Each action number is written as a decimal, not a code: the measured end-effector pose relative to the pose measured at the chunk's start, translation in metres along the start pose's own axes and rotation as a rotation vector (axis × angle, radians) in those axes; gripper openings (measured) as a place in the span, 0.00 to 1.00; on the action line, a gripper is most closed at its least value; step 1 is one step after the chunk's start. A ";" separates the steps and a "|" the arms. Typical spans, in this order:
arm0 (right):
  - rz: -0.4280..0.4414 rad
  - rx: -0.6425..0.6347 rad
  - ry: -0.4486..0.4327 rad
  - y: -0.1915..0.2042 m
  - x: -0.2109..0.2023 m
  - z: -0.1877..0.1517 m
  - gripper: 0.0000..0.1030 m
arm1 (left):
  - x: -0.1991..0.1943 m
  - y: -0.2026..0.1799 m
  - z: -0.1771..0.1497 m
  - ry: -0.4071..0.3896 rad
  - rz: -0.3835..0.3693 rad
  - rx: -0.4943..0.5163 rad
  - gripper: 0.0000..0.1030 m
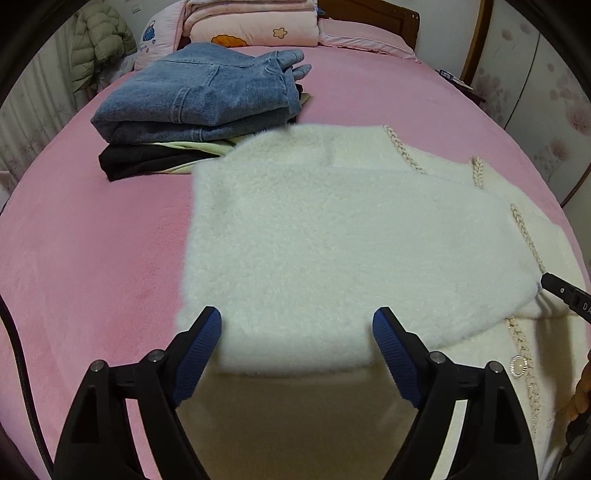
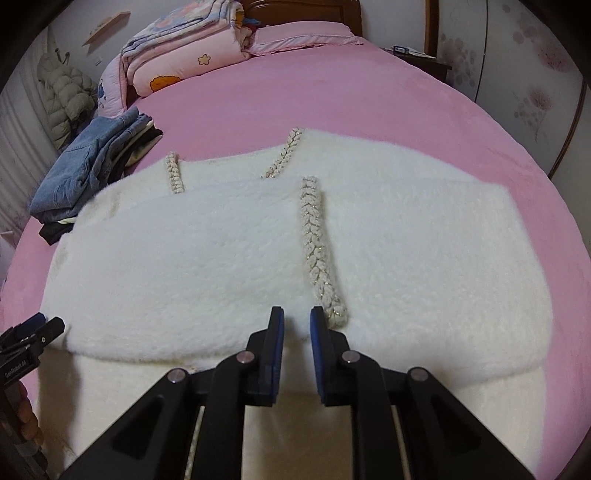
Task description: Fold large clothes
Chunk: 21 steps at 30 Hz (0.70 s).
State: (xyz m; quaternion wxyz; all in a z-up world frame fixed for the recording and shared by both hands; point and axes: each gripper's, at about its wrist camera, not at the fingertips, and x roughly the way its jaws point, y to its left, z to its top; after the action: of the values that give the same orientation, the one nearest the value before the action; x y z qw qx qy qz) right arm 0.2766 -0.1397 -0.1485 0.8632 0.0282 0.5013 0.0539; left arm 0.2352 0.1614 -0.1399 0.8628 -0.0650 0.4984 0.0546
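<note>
A fluffy white cardigan (image 1: 332,240) (image 2: 221,251) with braided trim (image 2: 314,240) lies folded on the pink bed (image 1: 92,258), its upper layer doubled over a smoother lower layer. My left gripper (image 1: 297,321) stands wide open, its blue pads either side of the folded layer's near edge without pressing it. My right gripper (image 2: 297,317) has its jaws drawn close together, pinching the fluffy fabric right beside the lower end of the trim. Each gripper shows at the edge of the other's view: the right gripper (image 1: 565,295), the left gripper (image 2: 33,332).
A stack of folded jeans (image 1: 207,96) (image 2: 85,170) over dark and pale clothes sits at the far left of the bed. Folded pink bedding (image 1: 251,22) and pillows lie at the headboard. A puffer jacket (image 2: 62,96) hangs left; a nightstand (image 2: 417,55) stands right.
</note>
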 end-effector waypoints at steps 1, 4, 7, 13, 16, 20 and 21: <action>0.005 0.005 -0.001 0.000 -0.003 0.000 0.14 | -0.007 0.000 0.001 -0.003 -0.003 -0.008 0.81; 0.013 0.028 -0.010 -0.001 -0.019 0.001 0.15 | -0.024 0.001 0.001 -0.007 -0.009 -0.027 0.82; 0.024 0.049 -0.032 -0.003 -0.042 0.001 0.18 | -0.045 -0.002 -0.001 -0.020 -0.003 -0.035 0.82; 0.054 0.084 -0.101 -0.011 -0.094 -0.006 0.38 | -0.099 -0.014 -0.007 -0.079 0.007 -0.009 0.82; 0.072 0.093 -0.138 -0.015 -0.124 -0.014 0.45 | -0.127 -0.019 -0.012 -0.111 0.007 -0.001 0.82; 0.090 0.090 -0.180 -0.019 -0.161 -0.022 0.45 | -0.167 -0.023 -0.021 -0.162 0.007 -0.002 0.88; 0.093 0.089 -0.189 -0.020 -0.169 -0.023 0.45 | -0.176 -0.023 -0.024 -0.174 0.011 -0.003 0.90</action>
State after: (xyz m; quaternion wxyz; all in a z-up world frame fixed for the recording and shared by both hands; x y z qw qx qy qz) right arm 0.1750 -0.1801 -0.0166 0.9010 0.0948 0.4178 0.0685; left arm 0.1312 0.1291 0.0027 0.9023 -0.0588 0.4220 0.0654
